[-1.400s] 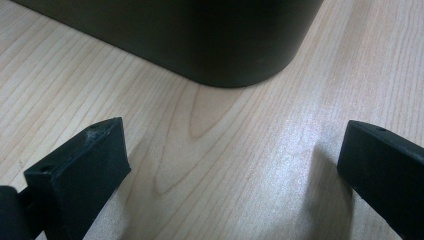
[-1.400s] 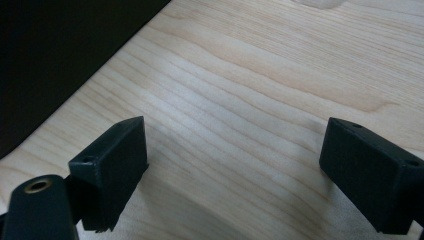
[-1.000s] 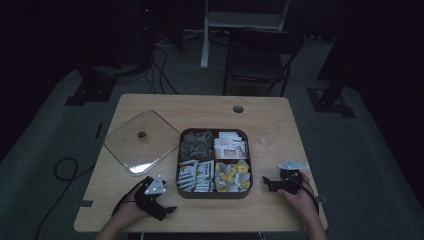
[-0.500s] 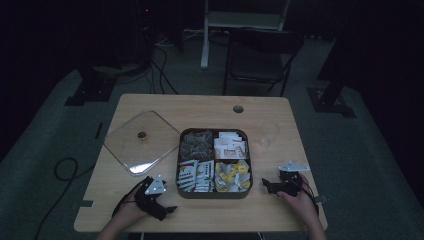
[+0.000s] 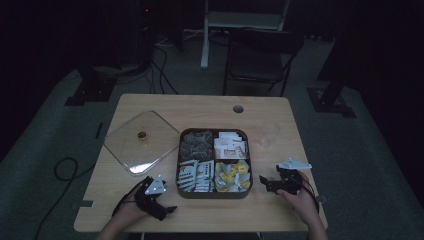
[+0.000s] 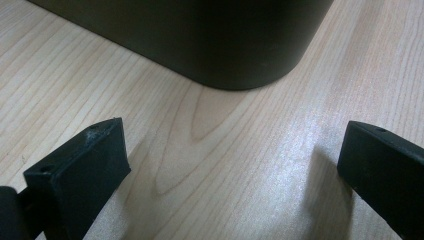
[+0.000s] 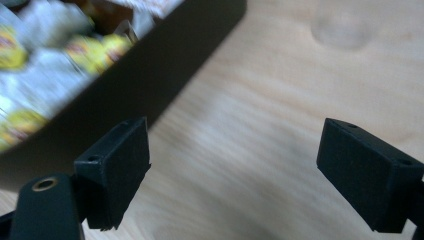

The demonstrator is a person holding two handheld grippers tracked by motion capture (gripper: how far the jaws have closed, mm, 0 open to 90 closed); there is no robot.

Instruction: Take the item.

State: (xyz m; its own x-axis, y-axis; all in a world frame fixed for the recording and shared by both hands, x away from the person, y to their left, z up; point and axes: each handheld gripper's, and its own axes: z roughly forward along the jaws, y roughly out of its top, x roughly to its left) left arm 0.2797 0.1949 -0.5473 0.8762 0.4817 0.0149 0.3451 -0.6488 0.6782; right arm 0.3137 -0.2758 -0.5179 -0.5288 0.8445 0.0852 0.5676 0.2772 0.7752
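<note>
A dark square tray (image 5: 214,193) with four compartments sits mid-table, holding grey, white and yellow packets (image 5: 231,175). My left gripper (image 5: 161,204) rests on the table by the tray's near left corner, held by a hand. In the left gripper view its jaws (image 6: 232,150) stand wide open over bare wood, facing the tray's rounded corner (image 6: 200,40). My right gripper (image 5: 266,184) lies just right of the tray, open. In the right gripper view (image 7: 237,150) nothing is between the jaws, with the tray wall (image 7: 140,85) to the left.
A clear square lid (image 5: 142,141) with a small knob lies left of the tray. A clear plastic cup (image 5: 267,134) stands right of it, seen blurred as a cup (image 7: 340,25) ahead of the right gripper. A chair (image 5: 260,55) stands behind the table.
The right gripper has shifted slightly toward the tray and its view is blurred by motion. The left gripper has stayed put.
</note>
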